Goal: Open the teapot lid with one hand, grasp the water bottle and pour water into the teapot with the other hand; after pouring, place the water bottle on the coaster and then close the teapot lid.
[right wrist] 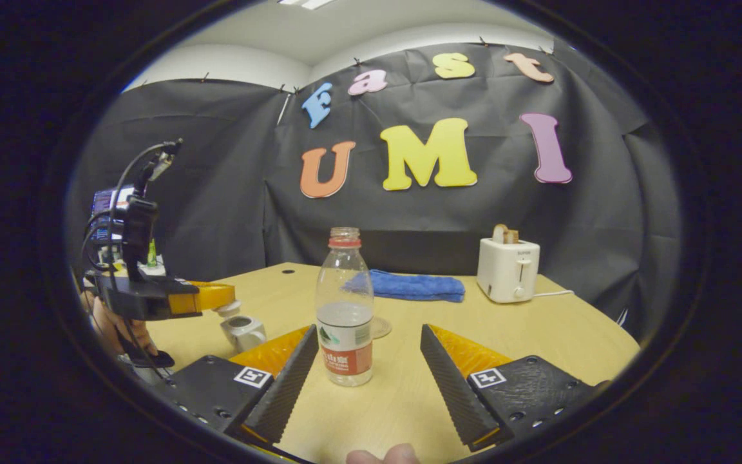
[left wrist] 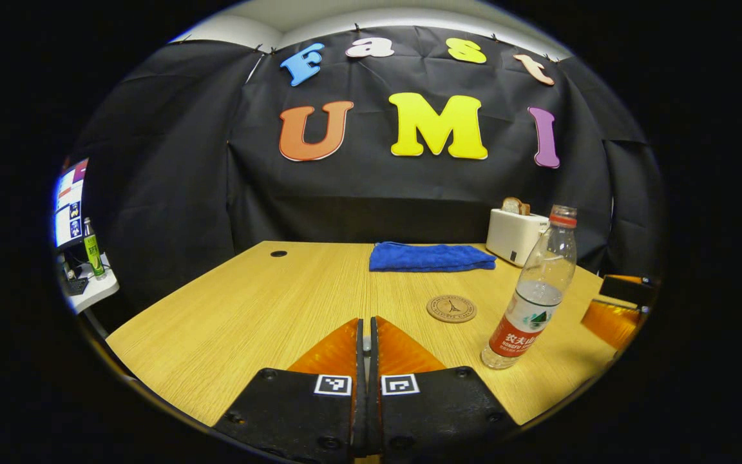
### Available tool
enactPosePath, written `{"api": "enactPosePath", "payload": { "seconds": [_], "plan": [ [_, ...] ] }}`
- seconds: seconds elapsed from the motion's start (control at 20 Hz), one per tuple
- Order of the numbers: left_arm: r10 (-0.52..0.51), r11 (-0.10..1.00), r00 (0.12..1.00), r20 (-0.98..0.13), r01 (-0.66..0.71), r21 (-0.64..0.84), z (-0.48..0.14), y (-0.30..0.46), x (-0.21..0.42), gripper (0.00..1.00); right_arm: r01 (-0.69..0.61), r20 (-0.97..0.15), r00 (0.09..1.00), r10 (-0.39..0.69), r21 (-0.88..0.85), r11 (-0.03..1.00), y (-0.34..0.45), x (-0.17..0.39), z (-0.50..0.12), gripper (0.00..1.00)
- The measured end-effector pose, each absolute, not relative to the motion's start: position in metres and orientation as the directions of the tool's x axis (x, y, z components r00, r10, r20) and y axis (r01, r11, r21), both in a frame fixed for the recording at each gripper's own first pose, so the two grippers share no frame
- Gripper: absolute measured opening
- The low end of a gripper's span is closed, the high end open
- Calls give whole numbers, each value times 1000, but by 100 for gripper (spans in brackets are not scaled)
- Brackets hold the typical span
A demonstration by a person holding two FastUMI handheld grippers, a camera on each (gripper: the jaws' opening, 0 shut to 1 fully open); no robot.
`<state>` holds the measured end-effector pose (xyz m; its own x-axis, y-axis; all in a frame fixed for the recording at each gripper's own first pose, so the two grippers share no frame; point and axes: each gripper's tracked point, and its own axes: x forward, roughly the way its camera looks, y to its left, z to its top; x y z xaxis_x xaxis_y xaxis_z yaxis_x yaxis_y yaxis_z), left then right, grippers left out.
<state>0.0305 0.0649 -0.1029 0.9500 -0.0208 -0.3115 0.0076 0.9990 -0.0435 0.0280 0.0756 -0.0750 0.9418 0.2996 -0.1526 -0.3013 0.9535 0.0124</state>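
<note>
Nearest thing in the left gripper view is the left hand-held gripper (left wrist: 365, 335) itself, fingers sitting pressed together. I can't see anything between them from here, so whether it's pinching the lid is hard to say. Past the tips the wooden surface (left wrist: 261, 309) is stretching away, with the coaster (left wrist: 451, 308) lying flat mid-way and the water bottle (left wrist: 534, 290) standing upright just right of it, cap off, partly filled. A blue cloth (left wrist: 432, 256) and a white toaster (left wrist: 516, 235) are sitting at the far edge.

In the right gripper view, the right hand-held gripper (right wrist: 366, 345) is sitting with fingers spread wide, the bottle (right wrist: 345, 309) standing right between and just beyond the tips, not touched yet. Looks like it's lining up for the grab. Over on the left, the other hand-held gripper (right wrist: 216, 298) is hanging just above the small teapot (right wrist: 242, 332), with what's probably the lid at its tip, presumably keeping the opening clear for pouring.
</note>
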Motion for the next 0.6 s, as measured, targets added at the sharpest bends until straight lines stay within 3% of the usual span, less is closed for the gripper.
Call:
{"api": "enactPosePath", "payload": {
  "seconds": [0.6],
  "plan": [
    [18, 996, 970, -244, -40, -85, -69, 94, 4, 3, -286, -217, 930, 296, 77, 955, 113, 84, -94, 96]
  ]
}}
